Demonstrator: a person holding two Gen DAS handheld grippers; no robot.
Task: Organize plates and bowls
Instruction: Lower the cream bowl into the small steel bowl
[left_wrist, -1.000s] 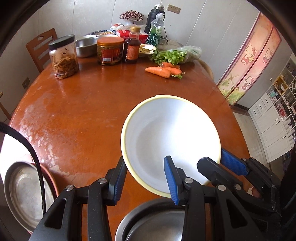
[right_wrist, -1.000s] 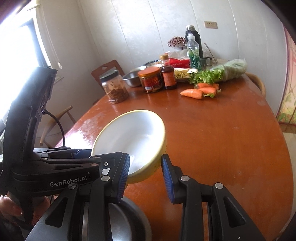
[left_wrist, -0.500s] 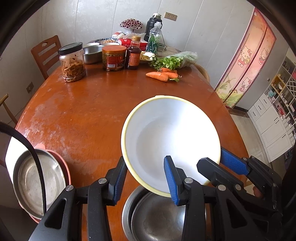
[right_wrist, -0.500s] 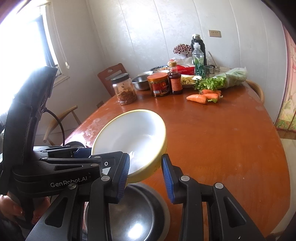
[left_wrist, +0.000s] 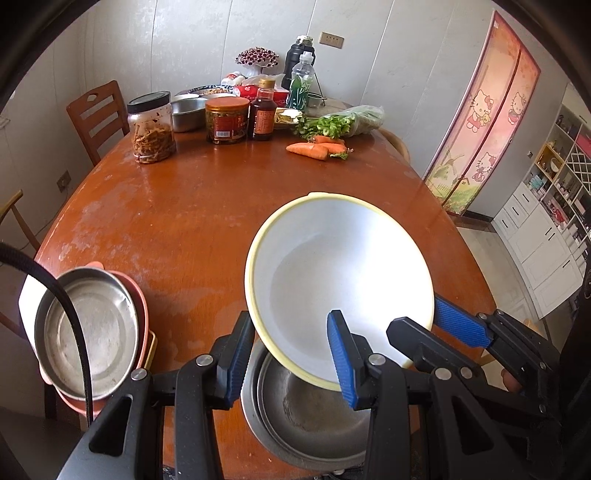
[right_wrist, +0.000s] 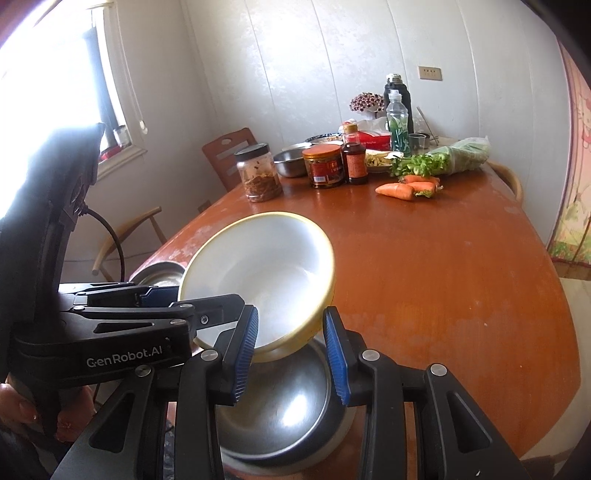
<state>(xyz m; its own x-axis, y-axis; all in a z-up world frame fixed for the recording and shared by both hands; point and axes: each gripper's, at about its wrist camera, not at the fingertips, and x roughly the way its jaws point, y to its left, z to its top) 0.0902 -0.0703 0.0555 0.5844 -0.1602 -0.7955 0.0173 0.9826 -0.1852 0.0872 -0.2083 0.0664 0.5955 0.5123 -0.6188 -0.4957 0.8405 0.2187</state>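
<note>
**Lowering the white bowl into the steel bowl**

At far left a steel plate (left_wrist: 88, 336) is stacked on pink plates; the left hand-held gripper (left_wrist: 291, 354) and right hand-held gripper (right_wrist: 290, 349) are each clamped on the rim of the tilted yellow-rimmed white bowl (left_wrist: 340, 273), held above the steel bowl (left_wrist: 310, 417) at the near edge of the table (left_wrist: 184, 206). The bowl should be levelled, centred, and both rims released together.

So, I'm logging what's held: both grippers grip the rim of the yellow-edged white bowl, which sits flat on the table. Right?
Not quite. The bowl is held tilted in the air above a metal dish, not flat on the table; the right wrist view shows it. Both the left gripper and the right gripper do grip its rim.
</note>
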